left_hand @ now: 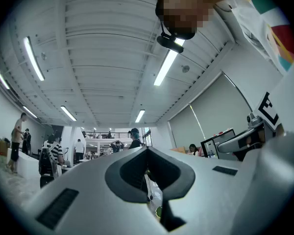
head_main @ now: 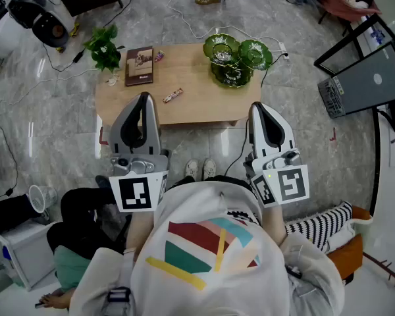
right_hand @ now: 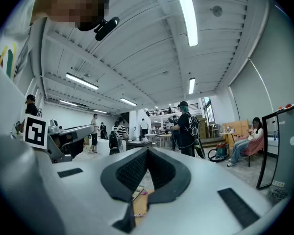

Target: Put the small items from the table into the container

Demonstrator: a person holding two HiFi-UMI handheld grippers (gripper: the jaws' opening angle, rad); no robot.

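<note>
Left gripper (head_main: 143, 99) & right gripper (head_main: 259, 107) both closed, empty, before wooden table (head_main: 191, 71) w/ snack bar (head_main: 173, 96), book (head_main: 139, 65), green glass bowl (head_main: 234, 61)

The left gripper (head_main: 145, 97) and the right gripper (head_main: 257, 106) are covering part of the desk's (head_main: 191, 71) near edge. The wrapped item (head_main: 173, 95) and the tiny pink item (head_main: 159, 56) are showing too small to identify. Both gripper views are showing only slivers of the desk.

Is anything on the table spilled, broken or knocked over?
Nothing stands out. The book lies flat, the green dish sits upright, and the wrapped snack lies loose on the table.
</note>
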